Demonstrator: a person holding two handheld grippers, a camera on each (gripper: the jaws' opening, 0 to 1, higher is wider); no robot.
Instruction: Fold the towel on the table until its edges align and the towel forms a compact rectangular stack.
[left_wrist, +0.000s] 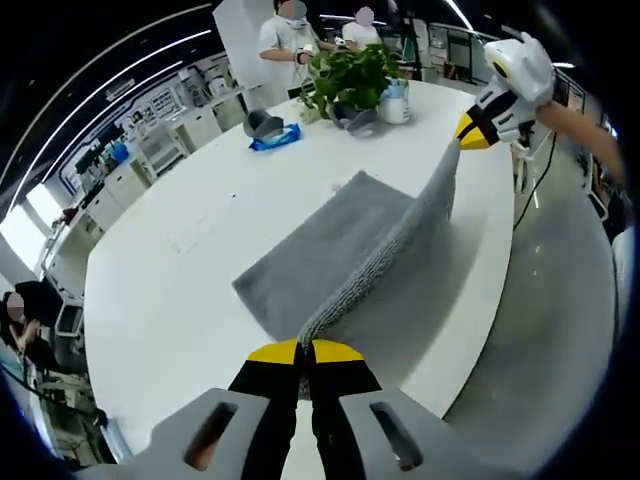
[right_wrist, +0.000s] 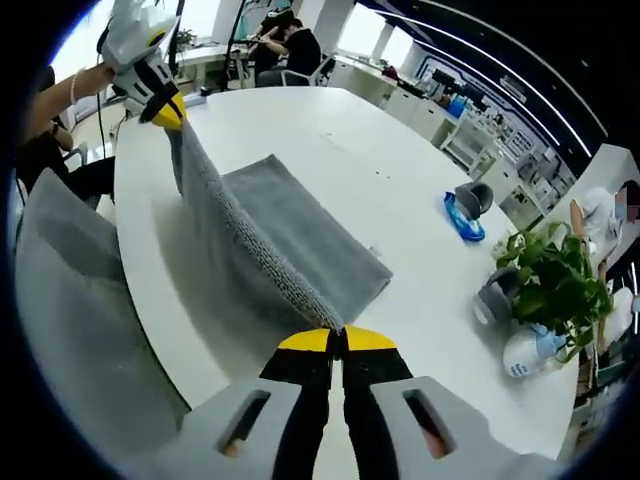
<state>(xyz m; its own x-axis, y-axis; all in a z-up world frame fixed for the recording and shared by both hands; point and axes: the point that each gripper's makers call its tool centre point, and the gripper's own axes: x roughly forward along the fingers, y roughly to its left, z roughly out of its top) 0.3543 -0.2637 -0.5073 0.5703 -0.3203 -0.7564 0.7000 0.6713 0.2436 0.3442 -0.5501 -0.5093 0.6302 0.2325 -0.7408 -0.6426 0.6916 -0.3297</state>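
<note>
While both ends of one long edge are pinched like this, the trick is to keep that edge taut and level as it carries over, so it lands square on the far edge instead of skewed. The left gripper (left_wrist: 305, 352) has its jaws closed tight on one corner of the grey towel (left_wrist: 340, 250), and the right gripper (right_wrist: 337, 340) is clamped the same way on the other corner, so the held edge hangs stretched between them above the white table (left_wrist: 180, 290) while the rest of the towel lies flat on the tabletop. I'd guess this is the first fold, barely started. Moving both hands at one pace matters most; if one leads, the corners won't meet. Room-wise it looks fine: beyond the towel the table is bare for a good stretch, and the potted plant (left_wrist: 352, 75), the blue packet (left_wrist: 275, 138) and the small white jug (left_wrist: 395, 103) sit well apart from the towel at the far end. On the near side, the towel lies close to the table's rim, so don't drag it that way
</note>
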